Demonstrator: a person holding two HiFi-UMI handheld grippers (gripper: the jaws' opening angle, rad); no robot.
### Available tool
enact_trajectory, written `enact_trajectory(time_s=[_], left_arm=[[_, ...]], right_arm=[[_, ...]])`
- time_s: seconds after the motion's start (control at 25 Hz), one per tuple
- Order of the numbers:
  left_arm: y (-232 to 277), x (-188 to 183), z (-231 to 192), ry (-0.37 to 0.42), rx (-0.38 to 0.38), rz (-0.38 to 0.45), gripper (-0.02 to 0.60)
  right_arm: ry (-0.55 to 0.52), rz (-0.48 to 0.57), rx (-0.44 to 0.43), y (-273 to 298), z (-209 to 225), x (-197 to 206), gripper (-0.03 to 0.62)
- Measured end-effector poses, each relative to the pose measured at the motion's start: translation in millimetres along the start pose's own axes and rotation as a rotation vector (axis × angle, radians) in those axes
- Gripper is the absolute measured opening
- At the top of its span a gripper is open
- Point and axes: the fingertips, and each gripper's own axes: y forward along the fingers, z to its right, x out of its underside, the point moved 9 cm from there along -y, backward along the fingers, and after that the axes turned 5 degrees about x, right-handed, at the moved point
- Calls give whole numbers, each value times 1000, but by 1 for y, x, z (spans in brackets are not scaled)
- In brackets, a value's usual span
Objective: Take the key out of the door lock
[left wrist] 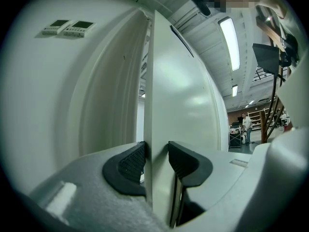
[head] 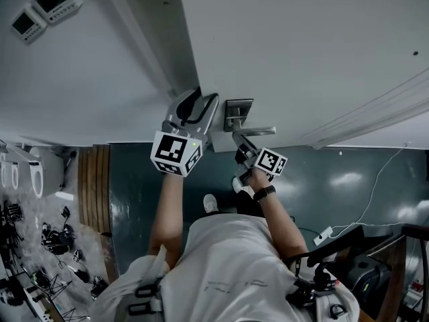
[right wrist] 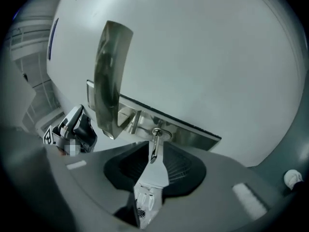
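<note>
A white door [head: 301,52] carries a steel lock plate [right wrist: 193,134] with a lever handle [right wrist: 108,76]. A small metal key [right wrist: 155,146] sticks out of the lock below the handle. My right gripper [right wrist: 157,161] is open, its black pads on either side of the key and not pressing it. In the head view the right gripper [head: 239,141] sits just under the handle [head: 258,131], and the key is hidden there. My left gripper [left wrist: 157,161] is shut on the door's edge [left wrist: 157,81], one pad on each face; in the head view the left gripper [head: 199,106] is left of the plate.
Two wall control panels [head: 43,9] hang left of the door frame. A white cable and power strip [head: 324,235] lie on the dark floor at the right. Cluttered gear [head: 53,237] lies at the left. A person [left wrist: 247,124] stands far off in the room.
</note>
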Motion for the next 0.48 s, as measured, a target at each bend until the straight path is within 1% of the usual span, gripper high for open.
enact_trajectory(time_s=[0.04, 0.08, 0.12, 0.2, 0.36, 0.48], left_arm=[[0, 0, 0, 0, -2, -1, 155], [1, 0, 0, -1, -3, -2, 155], [1, 0, 0, -3, -5, -2, 155], [1, 0, 0, -5, -10, -1, 155], [1, -1, 1, -10, -20, -9, 156], [1, -2, 2, -26, -32, -27, 158]], right_arm=[[8, 2, -25, 2, -1, 0, 76], [17, 6, -44, 3, -1, 0, 70], [38, 9, -40, 2, 2, 0, 52], [90, 19, -28, 0, 10, 2, 43], [214, 61, -84, -1, 19, 7, 31], [278, 86, -58, -3, 16, 10, 26]])
